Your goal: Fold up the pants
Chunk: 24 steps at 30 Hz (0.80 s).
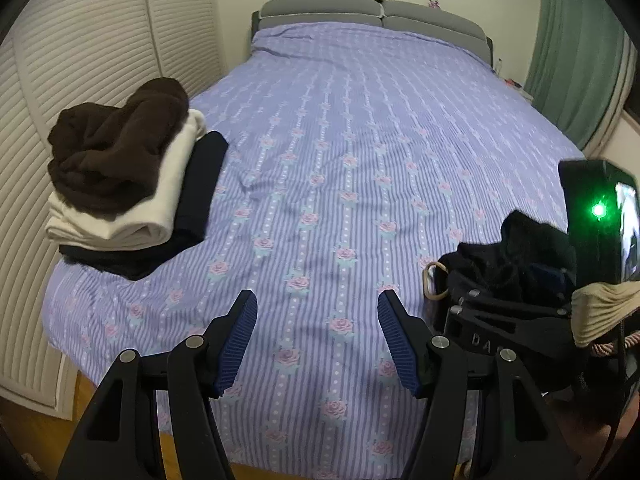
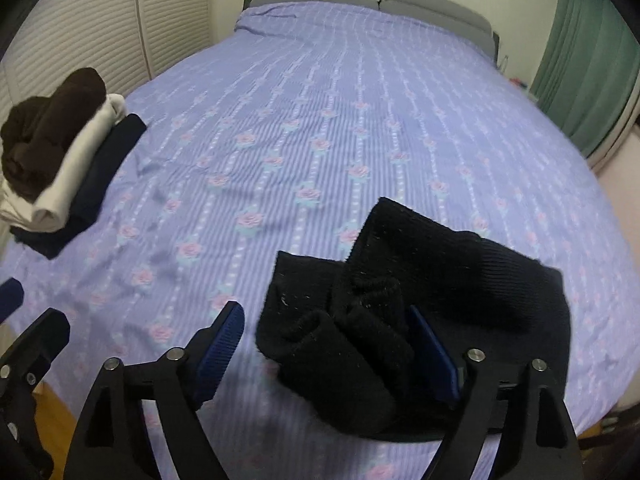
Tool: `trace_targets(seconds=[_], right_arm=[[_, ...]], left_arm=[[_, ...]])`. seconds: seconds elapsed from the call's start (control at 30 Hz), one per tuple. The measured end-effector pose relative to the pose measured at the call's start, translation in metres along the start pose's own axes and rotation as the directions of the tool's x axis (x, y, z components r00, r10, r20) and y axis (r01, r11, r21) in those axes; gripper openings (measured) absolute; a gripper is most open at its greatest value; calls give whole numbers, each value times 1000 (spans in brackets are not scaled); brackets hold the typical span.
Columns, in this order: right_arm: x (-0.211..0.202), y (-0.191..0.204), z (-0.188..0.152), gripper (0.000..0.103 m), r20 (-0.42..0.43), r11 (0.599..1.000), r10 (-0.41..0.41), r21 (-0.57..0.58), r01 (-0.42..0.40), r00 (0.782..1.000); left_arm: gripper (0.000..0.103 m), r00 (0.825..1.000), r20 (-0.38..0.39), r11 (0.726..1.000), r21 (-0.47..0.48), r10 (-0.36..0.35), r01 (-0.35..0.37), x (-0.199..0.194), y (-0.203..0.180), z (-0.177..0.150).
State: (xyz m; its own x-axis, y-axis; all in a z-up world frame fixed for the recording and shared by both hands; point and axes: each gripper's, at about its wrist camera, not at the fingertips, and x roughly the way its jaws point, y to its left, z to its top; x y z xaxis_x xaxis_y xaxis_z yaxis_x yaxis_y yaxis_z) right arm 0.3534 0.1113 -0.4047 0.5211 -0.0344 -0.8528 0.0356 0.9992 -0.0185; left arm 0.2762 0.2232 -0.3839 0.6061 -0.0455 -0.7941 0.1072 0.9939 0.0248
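Already, part of the work looked done: a stack of folded clothes (image 1: 128, 184) sat at the near left corner of the bed (image 1: 360, 128), a dark garment at the bottom, a cream one in the middle and a brown one on top, the brown piece bundled more loosely than the two beneath it. The rest of the floral bedspread lay bare, with no garment spread flat on it. The black pants (image 2: 404, 312) were not yet folded; they hung in a crumpled heap over the right-hand finger of the right gripper (image 2: 334, 340), draped across it and bunched toward the gap, off the bed surface or just above it near the foot edge. That gripper's jaws stood wide apart, so the cloth seemed to rest on the finger more than to be pinched, though the far side of the finger was hidden under fabric and a grip there could not be ruled out. The left gripper (image 1: 318, 340) hovered over the near middle of the bed with its blue pads (image 1: 240, 340) spread wide and nothing between them. In the left view the same black bundle (image 1: 516, 256) showed beside the right tool, well apart from the stack. Judging from this, the current pair was at its very start: it had yet to be laid out, smoothed, folded leg over leg, doubled and then added to the pile.
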Motion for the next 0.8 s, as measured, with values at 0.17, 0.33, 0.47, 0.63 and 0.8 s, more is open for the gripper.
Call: trace_targets(seconds=[0.17, 0.33, 0.47, 0.63, 0.8], right_arm=[[22, 1, -4, 101, -93, 988, 152, 0, -153, 984], [22, -17, 7, 103, -122, 968, 250, 57, -245, 960], [-13, -44, 17, 102, -109, 939, 344, 70, -338, 933], [-52, -78, 32, 102, -115, 877, 477, 3, -480, 871], [-69, -119, 56, 84, -138, 835, 493, -205, -511, 859]], left_arm=[[62, 1000, 3, 1000, -22, 8, -8, -7, 2, 3], [62, 1000, 9, 1000, -31, 0, 0, -14, -10, 11], [62, 1000, 23, 999, -34, -1, 2, -30, -30, 20], [65, 998, 44, 998, -45, -37, 39, -50, -69, 27], [68, 996, 32, 995, -51, -87, 89, -48, -123, 25]])
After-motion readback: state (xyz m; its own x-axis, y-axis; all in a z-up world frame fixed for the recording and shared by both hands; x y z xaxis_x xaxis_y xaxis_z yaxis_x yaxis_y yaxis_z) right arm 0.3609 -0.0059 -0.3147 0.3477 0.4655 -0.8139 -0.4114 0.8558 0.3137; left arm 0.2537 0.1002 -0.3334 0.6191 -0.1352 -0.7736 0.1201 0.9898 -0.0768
